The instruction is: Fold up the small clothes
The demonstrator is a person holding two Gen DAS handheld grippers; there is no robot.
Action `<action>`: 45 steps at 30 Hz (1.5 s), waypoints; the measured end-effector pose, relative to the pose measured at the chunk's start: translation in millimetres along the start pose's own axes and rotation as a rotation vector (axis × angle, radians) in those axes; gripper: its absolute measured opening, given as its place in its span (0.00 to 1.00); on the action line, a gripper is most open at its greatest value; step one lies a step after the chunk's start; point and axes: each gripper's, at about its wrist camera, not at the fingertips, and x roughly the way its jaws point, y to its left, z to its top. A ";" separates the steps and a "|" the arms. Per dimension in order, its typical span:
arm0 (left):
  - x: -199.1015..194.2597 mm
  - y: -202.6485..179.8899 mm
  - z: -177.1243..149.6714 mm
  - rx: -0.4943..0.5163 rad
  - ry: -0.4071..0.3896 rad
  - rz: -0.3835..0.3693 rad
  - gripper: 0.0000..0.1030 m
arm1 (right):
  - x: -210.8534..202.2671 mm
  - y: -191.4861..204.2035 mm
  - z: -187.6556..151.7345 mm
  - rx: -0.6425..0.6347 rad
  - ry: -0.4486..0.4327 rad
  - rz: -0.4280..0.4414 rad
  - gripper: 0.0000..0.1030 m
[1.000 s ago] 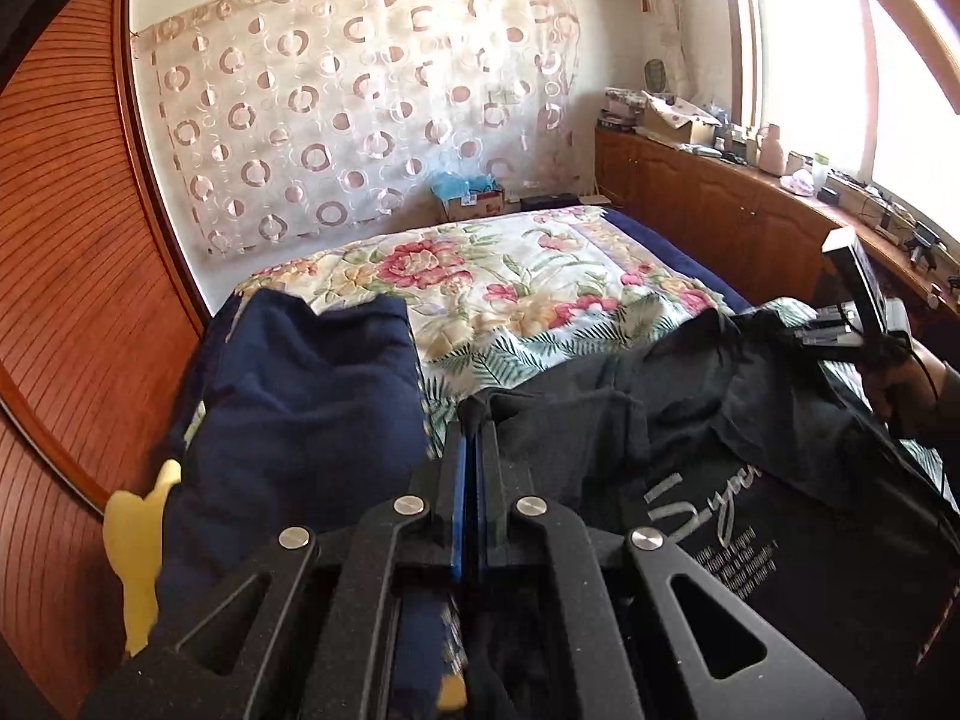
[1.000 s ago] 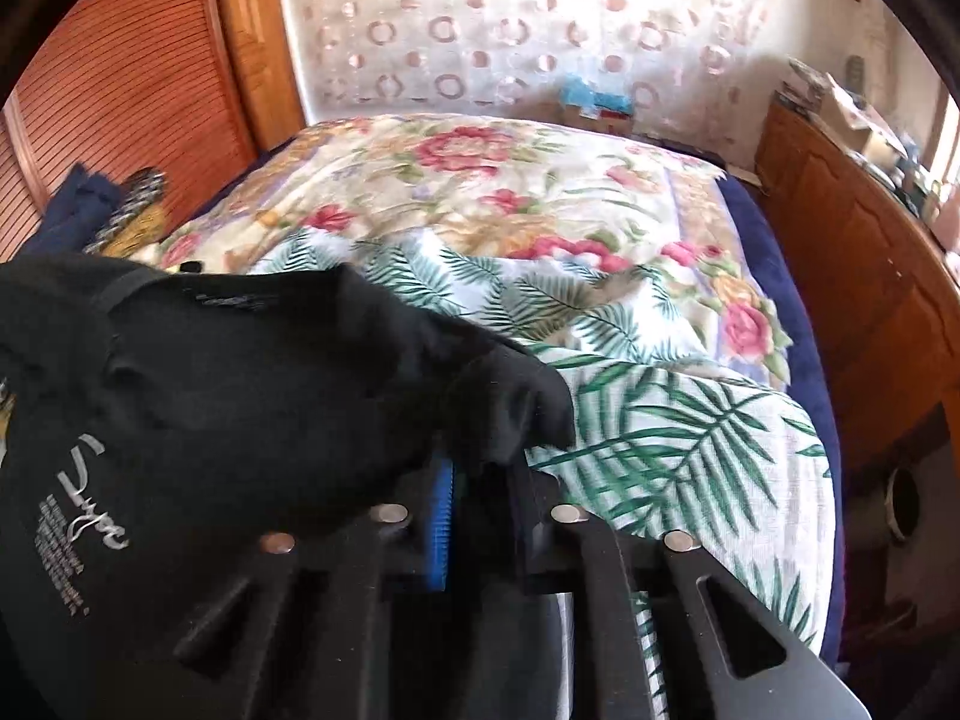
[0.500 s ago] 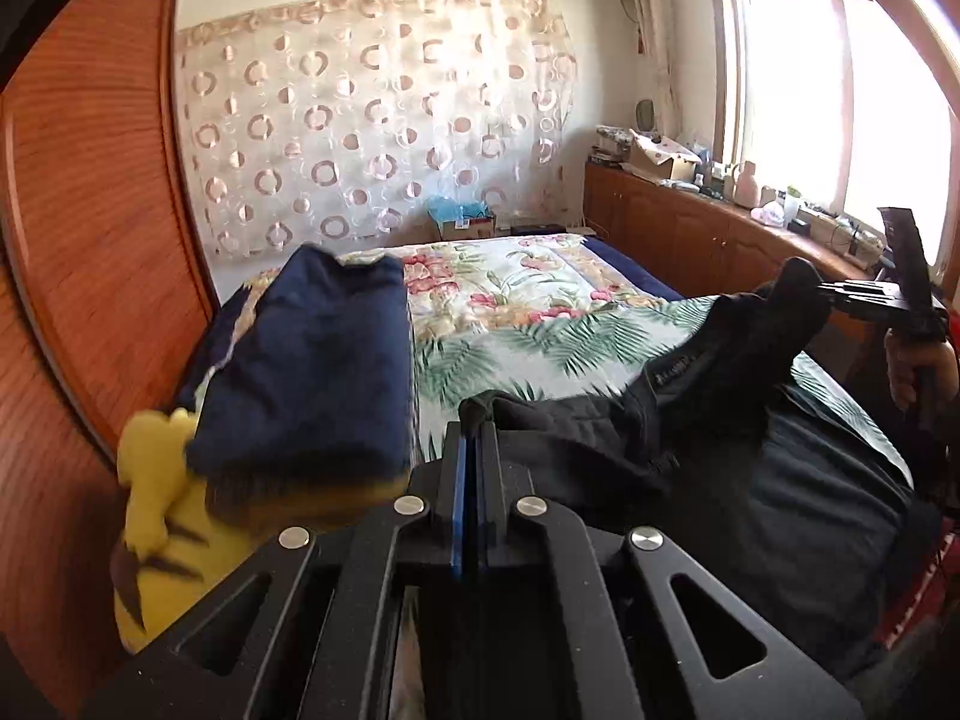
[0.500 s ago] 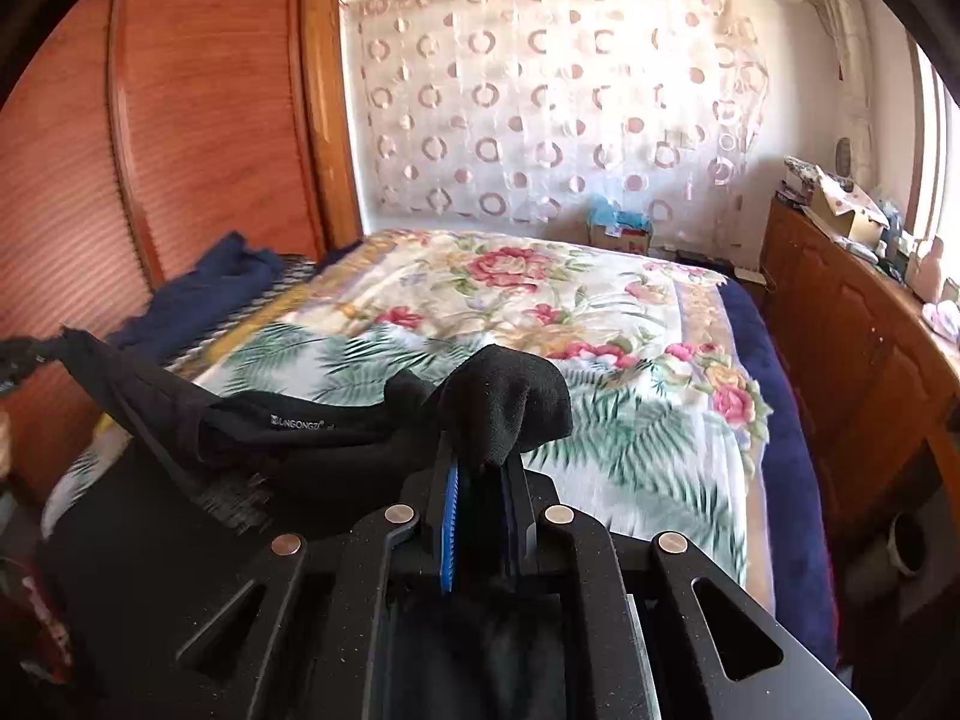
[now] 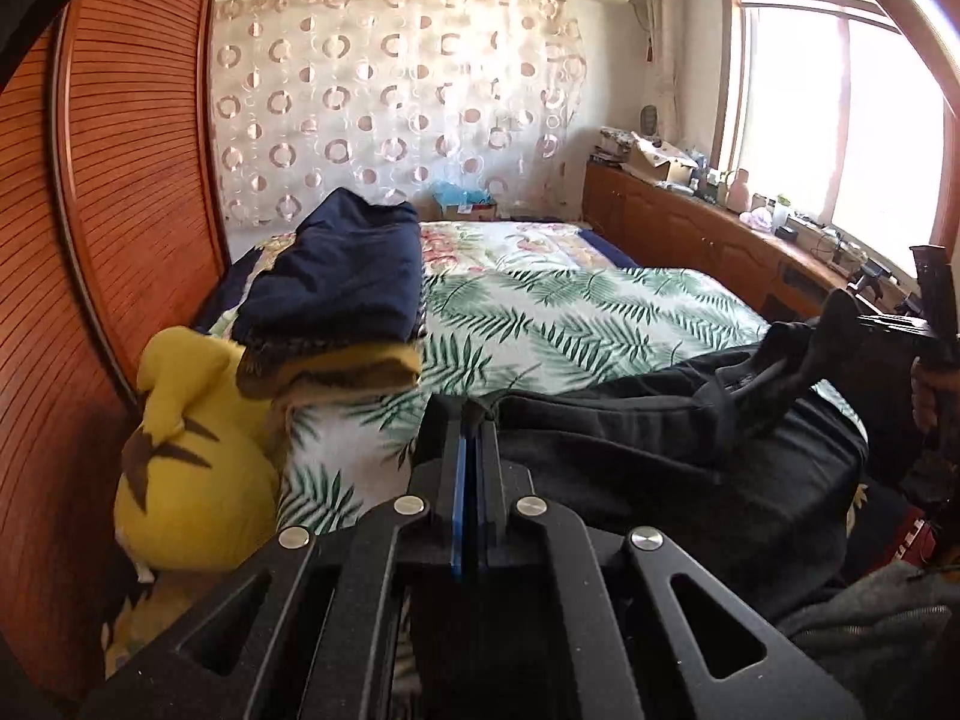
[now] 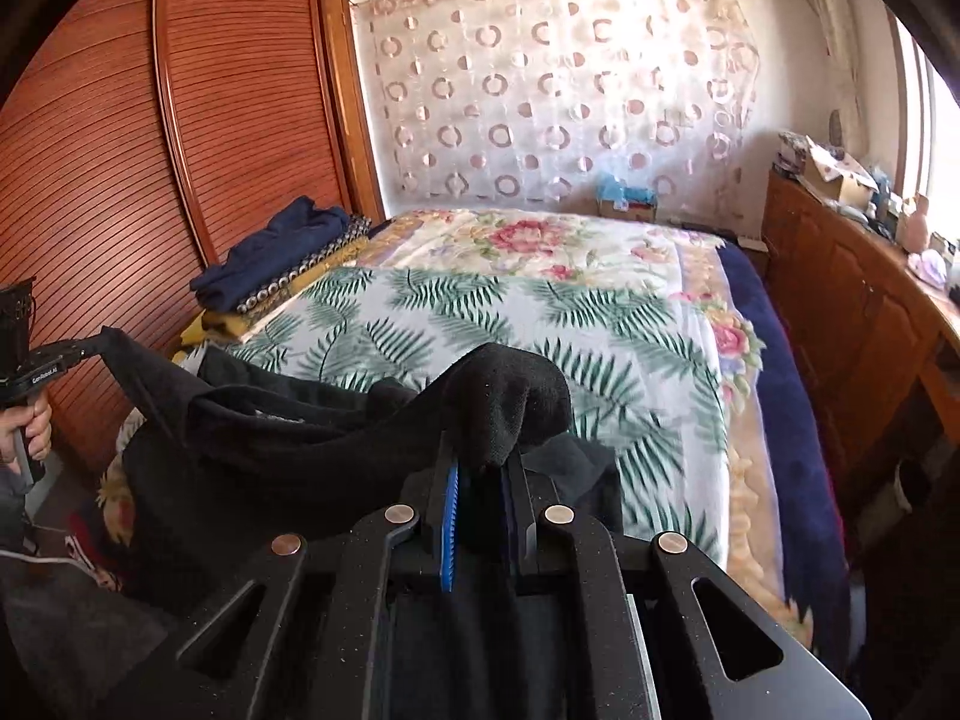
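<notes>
A black T-shirt [image 5: 660, 438] hangs stretched between my two grippers above the near end of the bed. My left gripper [image 5: 471, 414] is shut on one corner of it, the fabric pinched between the pads. My right gripper [image 6: 480, 462] is shut on the other corner, a bunched lump of black cloth [image 6: 510, 402] bulging above its jaws. In the left wrist view the right gripper [image 5: 840, 324] shows at the far right, cloth in it. In the right wrist view the left gripper [image 6: 90, 348] shows at the far left. The shirt's body [image 6: 270, 456] sags between them.
The bed [image 6: 480, 312] has a leaf and flower blanket. A folded stack with a navy garment [image 5: 342, 276] on top lies at its left edge, beside a yellow plush toy [image 5: 192, 456]. A slatted wooden wardrobe [image 6: 120, 180] stands left, a wooden counter [image 6: 870, 312] right.
Both grippers have pulled back toward the foot of the bed and lifted the black T-shirt off the blanket. The shirt went from lying spread to hanging taut between them.
</notes>
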 end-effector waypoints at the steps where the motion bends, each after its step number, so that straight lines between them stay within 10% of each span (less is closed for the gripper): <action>1: -1.5 -0.4 -5.9 0.004 0.006 0.009 0.03 | -2.9 6.4 4.4 0.007 0.018 -0.004 0.11; 12: 35.1 0.3 -50.6 -0.039 0.163 0.017 0.09 | 20.8 3.0 -42.7 0.065 0.214 -0.030 0.13; 23: 30.6 13.3 -24.2 -0.059 0.099 0.043 0.74 | -9.2 3.3 -28.6 0.010 0.202 -0.120 0.23; 33: 66.6 19.1 14.7 -0.067 0.065 0.032 0.76 | -9.7 -3.2 -16.9 0.003 0.143 -0.173 0.47; 45: 142.2 14.4 36.4 0.009 0.164 0.049 0.76 | 67.0 -17.6 -5.0 0.002 0.187 -0.125 0.47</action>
